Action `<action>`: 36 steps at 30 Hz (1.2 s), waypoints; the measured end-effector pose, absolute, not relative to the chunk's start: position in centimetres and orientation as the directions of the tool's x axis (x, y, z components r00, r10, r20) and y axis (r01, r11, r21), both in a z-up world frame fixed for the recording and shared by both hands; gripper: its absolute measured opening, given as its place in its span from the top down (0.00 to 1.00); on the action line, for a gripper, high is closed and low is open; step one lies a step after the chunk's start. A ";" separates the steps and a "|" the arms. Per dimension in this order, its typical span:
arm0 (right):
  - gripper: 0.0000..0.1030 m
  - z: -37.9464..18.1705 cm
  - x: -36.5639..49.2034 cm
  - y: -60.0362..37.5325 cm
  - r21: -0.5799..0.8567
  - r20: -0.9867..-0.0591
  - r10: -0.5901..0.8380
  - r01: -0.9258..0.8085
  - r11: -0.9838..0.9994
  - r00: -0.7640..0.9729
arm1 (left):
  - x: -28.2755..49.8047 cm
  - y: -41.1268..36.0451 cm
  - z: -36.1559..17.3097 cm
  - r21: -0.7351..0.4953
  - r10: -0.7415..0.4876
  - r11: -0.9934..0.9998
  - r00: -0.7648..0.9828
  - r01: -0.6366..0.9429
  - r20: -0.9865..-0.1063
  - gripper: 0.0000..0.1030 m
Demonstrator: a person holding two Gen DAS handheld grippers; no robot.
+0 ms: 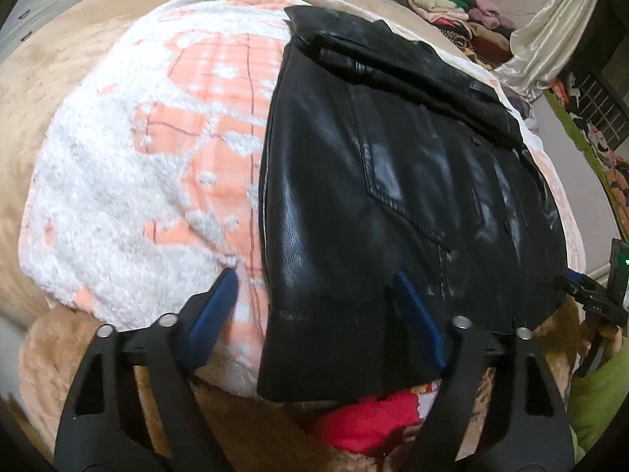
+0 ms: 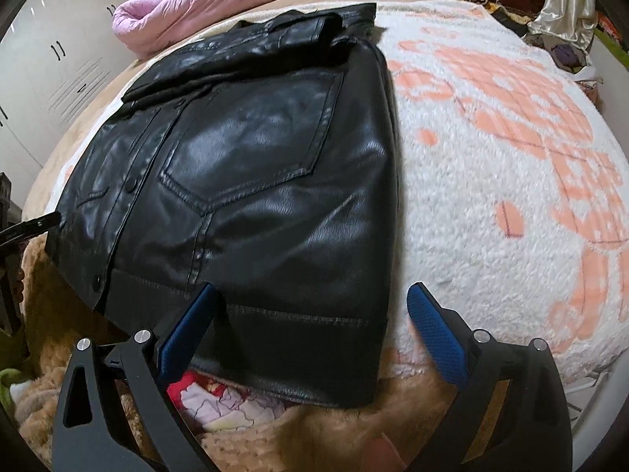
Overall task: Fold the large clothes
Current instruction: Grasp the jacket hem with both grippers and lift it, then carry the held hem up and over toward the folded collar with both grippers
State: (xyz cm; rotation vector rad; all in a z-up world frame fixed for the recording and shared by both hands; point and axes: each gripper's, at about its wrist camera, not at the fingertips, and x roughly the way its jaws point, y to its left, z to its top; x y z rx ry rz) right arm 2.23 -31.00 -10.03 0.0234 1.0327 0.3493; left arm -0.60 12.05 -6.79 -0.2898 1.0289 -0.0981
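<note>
A black leather jacket [image 1: 393, 181] lies flat on a white and orange fleece blanket [image 1: 129, 165], sleeves folded in, collar at the far end. My left gripper [image 1: 314, 279] is open, its blue fingers straddling the jacket's near left hem corner. In the right wrist view the jacket [image 2: 251, 181] fills the left half of the blanket [image 2: 491, 181]. My right gripper [image 2: 312, 295] is open, its fingers straddling the near right hem corner. The right gripper shows at the left view's right edge [image 1: 589, 295], and the left gripper at the right view's left edge [image 2: 27, 228].
A tan plush cover [image 1: 59, 63] lies under the blanket. A pink quilted coat [image 2: 196, 4] lies at the bed's far end. Stacked clothes [image 1: 452, 4] sit at the far right. Red and floral fabric [image 1: 365, 421] lies below the hem. White cabinets [image 2: 51, 70] stand left.
</note>
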 end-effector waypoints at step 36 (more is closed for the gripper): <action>0.86 3.3 0.5 -35.3 0.526 -0.445 0.654 -0.413 0.743 0.611 | -1.1 14.0 5.3 -0.490 -0.430 0.860 0.718 0.141 -0.547 0.95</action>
